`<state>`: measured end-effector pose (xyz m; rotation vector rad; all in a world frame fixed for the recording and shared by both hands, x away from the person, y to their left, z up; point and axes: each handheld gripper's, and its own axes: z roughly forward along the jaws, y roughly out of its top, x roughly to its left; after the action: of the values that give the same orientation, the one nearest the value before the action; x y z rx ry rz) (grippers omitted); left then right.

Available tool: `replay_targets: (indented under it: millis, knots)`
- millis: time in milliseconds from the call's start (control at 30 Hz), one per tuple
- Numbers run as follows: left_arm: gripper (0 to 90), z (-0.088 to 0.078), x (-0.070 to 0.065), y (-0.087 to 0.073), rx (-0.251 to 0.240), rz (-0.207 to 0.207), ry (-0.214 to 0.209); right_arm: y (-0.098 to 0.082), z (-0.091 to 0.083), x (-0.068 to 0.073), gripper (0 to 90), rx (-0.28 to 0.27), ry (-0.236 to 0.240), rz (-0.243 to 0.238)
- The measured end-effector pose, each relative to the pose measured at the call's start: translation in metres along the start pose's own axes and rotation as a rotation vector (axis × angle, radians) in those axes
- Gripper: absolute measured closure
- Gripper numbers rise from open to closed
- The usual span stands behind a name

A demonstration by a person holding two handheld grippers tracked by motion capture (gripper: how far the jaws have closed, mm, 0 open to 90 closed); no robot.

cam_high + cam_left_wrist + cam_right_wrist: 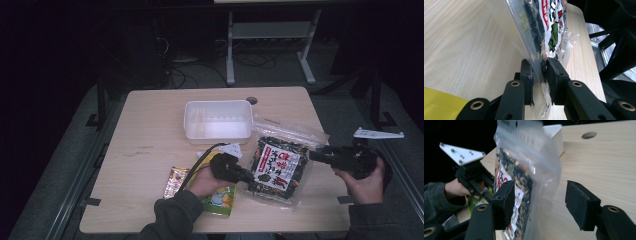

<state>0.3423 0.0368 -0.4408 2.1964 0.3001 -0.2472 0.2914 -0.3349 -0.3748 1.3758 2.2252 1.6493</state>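
Note:
A clear zip bag of dark seaweed snack [277, 167] with a white and red label lies at the front right of the wooden table [150, 130], partly lifted. My left gripper [250, 176] is shut on the bag's left edge; in the left gripper view its pads [541, 72] pinch the clear plastic, and the bag [549, 22] rises away from them. My right gripper [312, 155] is at the bag's right edge and stands open. In the right gripper view the bag [524, 165] hangs between its jaws [540, 197], close to the left pad and apart from the right one.
A white plastic container [217, 136] stands behind the bag at mid-table, its corner [555, 132] behind the bag's top. An orange packet [175, 181] and a yellow-green packet [220, 200] lie by the left hand. A cable hole [251, 100] is near the far edge.

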Motion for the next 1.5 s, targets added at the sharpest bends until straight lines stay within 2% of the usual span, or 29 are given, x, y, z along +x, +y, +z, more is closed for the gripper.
replay_targets:
  millis: [333,367,533,567,733,767,833,867,967,1133,1333,1500]
  knots:
    - [75.5,0.000,-0.001,0.000,0.000,0.004,0.002,-0.015,0.026,-0.004,38.7,0.040,0.066,0.012]
    - [75.5,0.000,-0.001,0.000,-0.001,0.003,0.001,-0.018,0.031,-0.005,39.3,0.046,0.077,0.015]
    - [75.4,0.000,-0.001,0.000,-0.003,0.004,-0.002,-0.021,0.039,-0.007,42.7,0.055,0.099,0.020]
    - [75.4,0.000,-0.001,0.000,-0.004,0.003,-0.004,-0.022,0.041,-0.006,47.6,0.063,0.106,0.015]
    - [75.3,0.001,-0.001,0.000,-0.004,0.005,-0.002,-0.020,0.041,-0.003,55.9,0.056,0.137,0.005]
    - [75.0,0.001,-0.001,0.000,-0.003,0.005,0.000,-0.020,0.041,-0.001,59.4,0.062,0.156,0.008]
    - [74.9,0.000,0.000,-0.001,-0.002,0.005,0.004,-0.020,0.040,-0.001,61.5,0.063,0.158,0.007]
    - [74.6,0.000,0.000,-0.001,-0.002,0.005,0.002,-0.021,0.039,0.000,67.7,0.063,0.175,0.002]
    - [73.1,0.000,0.000,-0.001,0.002,0.007,0.010,-0.020,0.038,0.002,69.6,0.069,0.184,0.002]
    - [66.5,-0.001,0.001,-0.001,-0.007,-0.005,0.025,-0.014,0.032,0.010,74.5,0.065,0.237,-0.007]
    - [58.2,-0.008,-0.003,0.000,-0.017,-0.001,0.056,-0.006,0.025,0.023,74.9,0.063,0.212,-0.054]
    - [52.5,-0.017,-0.006,-0.002,-0.018,-0.001,0.081,-0.001,0.017,0.029,75.0,0.050,0.197,-0.067]
